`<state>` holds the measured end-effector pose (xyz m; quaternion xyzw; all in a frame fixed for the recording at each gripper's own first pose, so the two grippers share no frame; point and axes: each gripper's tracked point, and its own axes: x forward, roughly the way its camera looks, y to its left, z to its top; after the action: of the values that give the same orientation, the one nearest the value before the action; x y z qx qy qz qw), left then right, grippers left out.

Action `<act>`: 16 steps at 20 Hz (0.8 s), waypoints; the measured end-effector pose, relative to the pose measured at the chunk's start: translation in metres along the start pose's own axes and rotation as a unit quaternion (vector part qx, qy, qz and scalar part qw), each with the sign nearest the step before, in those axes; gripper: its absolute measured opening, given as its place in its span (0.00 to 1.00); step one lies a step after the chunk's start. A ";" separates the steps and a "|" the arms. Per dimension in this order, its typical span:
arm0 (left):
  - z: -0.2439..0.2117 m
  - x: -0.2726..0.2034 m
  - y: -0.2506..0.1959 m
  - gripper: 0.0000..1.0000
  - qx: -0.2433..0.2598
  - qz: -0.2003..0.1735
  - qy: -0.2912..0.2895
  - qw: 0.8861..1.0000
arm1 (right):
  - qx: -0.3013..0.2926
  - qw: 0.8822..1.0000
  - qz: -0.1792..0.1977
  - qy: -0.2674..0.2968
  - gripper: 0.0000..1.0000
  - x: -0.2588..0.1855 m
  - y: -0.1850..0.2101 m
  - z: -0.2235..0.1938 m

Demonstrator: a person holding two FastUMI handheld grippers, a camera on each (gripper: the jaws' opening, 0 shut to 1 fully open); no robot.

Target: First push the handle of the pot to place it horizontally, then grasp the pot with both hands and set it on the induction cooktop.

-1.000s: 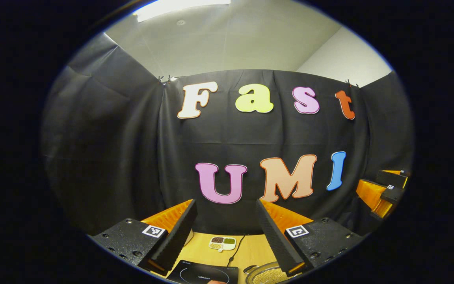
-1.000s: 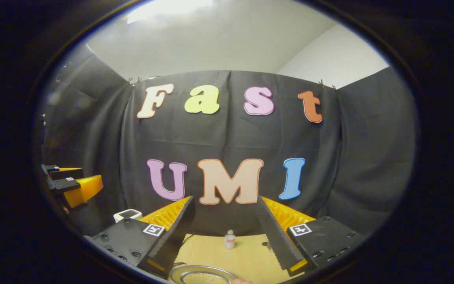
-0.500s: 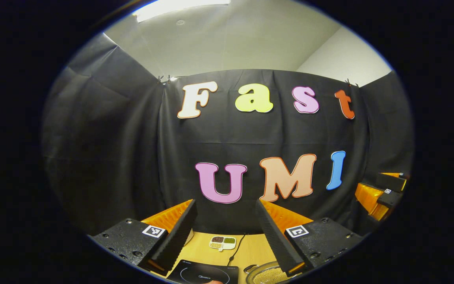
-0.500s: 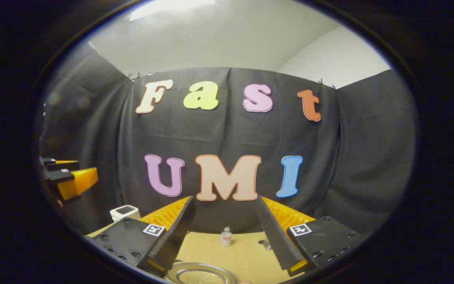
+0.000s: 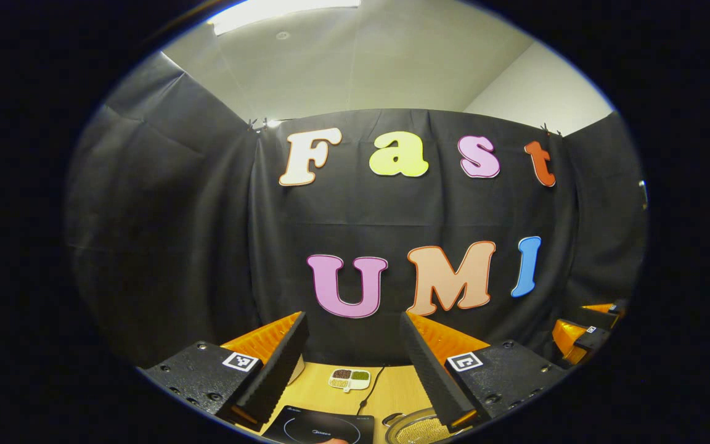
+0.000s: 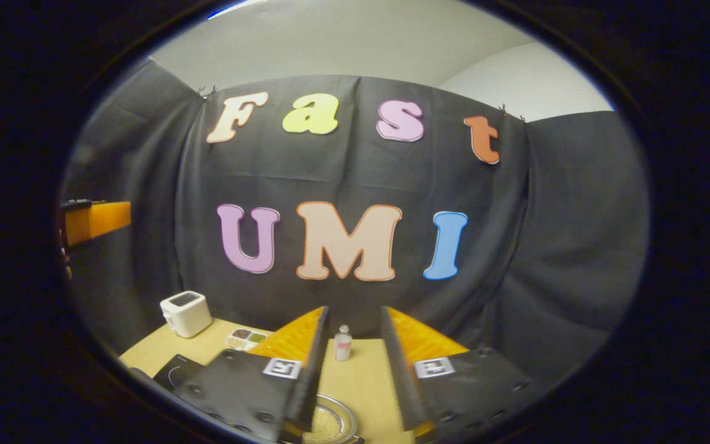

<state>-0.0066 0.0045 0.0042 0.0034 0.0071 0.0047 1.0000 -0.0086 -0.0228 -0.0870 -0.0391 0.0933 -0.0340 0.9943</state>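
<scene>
While both tools hung above the pale wooden table (image 6: 367,376) with nothing between their fingers, the main hazard, as I judged it, was a blind descent: the round silver metal pot with a fine mesh-like inside (image 6: 329,422) sat so low beneath the right gripper (image 6: 352,364), just under and between its fingertips, that its handle could not be made out, and a push aimed by guesswork might catch the rim and skid the whole pot instead of swinging the handle flat. The right gripper's jaws stood apart with a moderate gap, holding nothing; a small clear bottle with a pale cap (image 6: 343,343) stood beyond the fingertips, near enough to be knocked on a long forward stroke. The left gripper (image 5: 355,364) was spread wide and empty, with the flat black glass induction cooktop (image 5: 321,428) just below its fingers and the pot (image 5: 416,428) under its right finger, close beside the cooktop. A thin dark cord (image 5: 370,385) ran ahead of it toward a small white divided dish of grains (image 5: 349,378), and could snag. A white boxy appliance (image 6: 185,313) stood off to the right gripper's left. The pot looked shallow, shiny and likely slippery at the rim
</scene>
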 end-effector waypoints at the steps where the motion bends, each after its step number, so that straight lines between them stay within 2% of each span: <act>1: -0.001 0.000 0.002 0.95 0.001 0.001 0.001 1.000 | 0.002 1.000 -0.004 0.005 0.33 0.003 -0.003 -0.008; 2: 0.000 -0.001 0.004 0.96 0.002 0.004 0.001 1.000 | 0.007 1.000 -0.008 0.017 0.17 0.005 -0.006 -0.022; 3: -0.001 0.001 0.005 0.95 0.002 0.006 0.001 1.000 | 0.011 0.999 -0.004 0.030 0.10 0.004 -0.004 -0.035; 5: -0.002 0.002 0.010 0.95 0.002 0.011 0.004 1.000 | 0.021 0.998 -0.004 0.066 0.12 0.008 -0.005 -0.068; 6: -0.003 0.002 0.013 0.95 0.003 0.014 0.005 1.000 | 0.026 0.997 -0.003 0.079 0.10 0.005 -0.008 -0.084; 7: -0.004 0.002 0.017 0.95 0.004 0.017 0.006 1.000 | 0.029 0.996 -0.002 0.086 0.15 0.004 -0.007 -0.096; 9: -0.006 0.004 0.023 0.95 0.004 0.024 0.008 1.000 | 0.028 0.995 0.008 0.099 0.11 0.003 -0.005 -0.126; 16: -0.013 0.007 0.035 0.95 0.011 0.037 0.017 0.999 | -0.005 0.989 0.041 0.144 0.11 -0.006 0.008 -0.205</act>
<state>0.0004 0.0395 -0.0085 0.0143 0.0243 0.0415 0.9987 -0.0531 -0.0293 -0.2873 -0.0349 0.2368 0.0020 0.9709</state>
